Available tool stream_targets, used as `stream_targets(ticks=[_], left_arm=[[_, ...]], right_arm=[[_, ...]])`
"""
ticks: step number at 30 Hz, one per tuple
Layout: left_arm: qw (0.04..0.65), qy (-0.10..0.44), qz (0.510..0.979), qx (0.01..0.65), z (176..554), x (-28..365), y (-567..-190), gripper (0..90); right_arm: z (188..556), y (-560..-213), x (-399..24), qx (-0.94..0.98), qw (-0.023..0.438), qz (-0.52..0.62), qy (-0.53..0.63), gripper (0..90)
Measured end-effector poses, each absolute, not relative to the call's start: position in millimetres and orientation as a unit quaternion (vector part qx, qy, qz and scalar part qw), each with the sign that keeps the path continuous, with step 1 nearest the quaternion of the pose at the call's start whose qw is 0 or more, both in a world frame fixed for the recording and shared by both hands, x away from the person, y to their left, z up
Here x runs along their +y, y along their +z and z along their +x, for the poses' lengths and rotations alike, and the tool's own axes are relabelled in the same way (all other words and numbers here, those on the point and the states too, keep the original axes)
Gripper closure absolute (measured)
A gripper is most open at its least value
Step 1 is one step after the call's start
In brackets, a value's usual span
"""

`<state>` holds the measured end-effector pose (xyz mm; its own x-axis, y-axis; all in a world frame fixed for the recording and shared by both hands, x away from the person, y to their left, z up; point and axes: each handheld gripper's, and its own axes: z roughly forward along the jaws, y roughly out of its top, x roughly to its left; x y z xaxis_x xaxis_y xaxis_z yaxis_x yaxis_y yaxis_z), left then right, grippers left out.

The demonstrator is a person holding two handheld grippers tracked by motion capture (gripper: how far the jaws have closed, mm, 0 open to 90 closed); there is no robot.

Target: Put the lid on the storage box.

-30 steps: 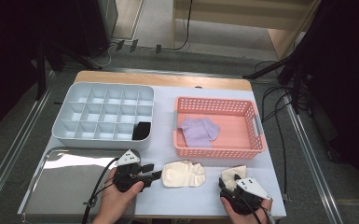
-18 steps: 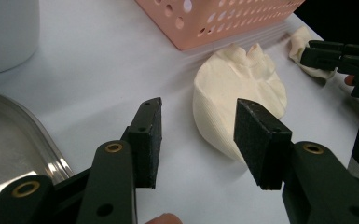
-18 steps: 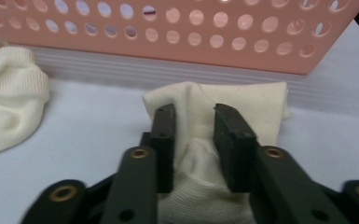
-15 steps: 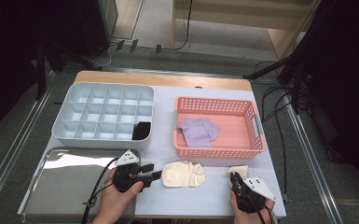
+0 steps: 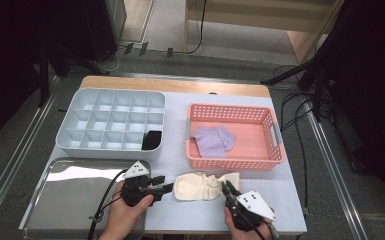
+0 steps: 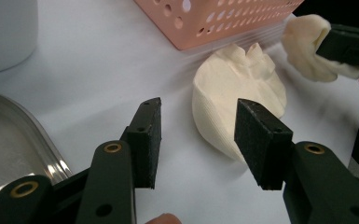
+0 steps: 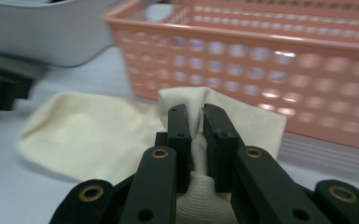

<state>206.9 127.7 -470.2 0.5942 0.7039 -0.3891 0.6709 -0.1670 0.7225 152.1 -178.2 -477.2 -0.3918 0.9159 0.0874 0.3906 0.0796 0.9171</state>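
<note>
Pinching a cream sock [image 7: 200, 140] between just-closed right fingers [image 7: 181, 135] — left fingers [image 6: 148, 135] parted, empty, just beside its other end.

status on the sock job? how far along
Done: a lavender sock already lies in the pink basket. In hand: the right gripper has just closed on one end of the cream sock, on the table in front of the basket; the left gripper waits open beside it. Left: getting that sock into the basket.

R tool [image 5: 228, 189] pinches cream sock [image 5: 200, 186] end below pink basket [image 5: 278, 134]; L tool [image 5: 166, 188] w/ jaws apart by its toe.
</note>
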Motion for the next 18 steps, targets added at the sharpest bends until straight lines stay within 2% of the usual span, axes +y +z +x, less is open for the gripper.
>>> stream_targets(ticks=[5,6,7,8,9,12,18], left_arm=[[0.462,0.018,0.764,0.45,206.7,127.7,-470.8,52.6],[0.461,0.018,0.765,0.449,206.4,127.3,-471.3,52.6],[0.461,0.018,0.766,0.449,206.3,127.1,-471.5,52.6],[0.461,0.017,0.766,0.448,206.0,126.8,-471.7,52.5],[0.46,0.016,0.767,0.447,205.5,126.8,-471.6,52.4],[0.461,0.016,0.767,0.446,205.2,127.0,-471.3,52.5],[0.463,0.02,0.765,0.447,205.0,128.0,-469.9,52.6]], right_arm=[[151.4,-480.5,-147.4,0.718,0.239,0.434,0.489,81.4],[153.7,-483.3,-143.0,0.734,0.228,0.419,0.483,77.5],[153.7,-483.3,-143.0,0.734,0.228,0.419,0.483,77.5],[154.6,-484.6,-142.5,0.74,0.22,0.417,0.48,74.8],[154.8,-486.9,-144.0,0.743,0.203,0.418,0.482,62.7],[151.7,-484.5,-148.4,0.735,0.2,0.423,0.49,56.2],[143.9,-478.1,-184.2,0.697,0.217,0.49,0.477,56.0]])
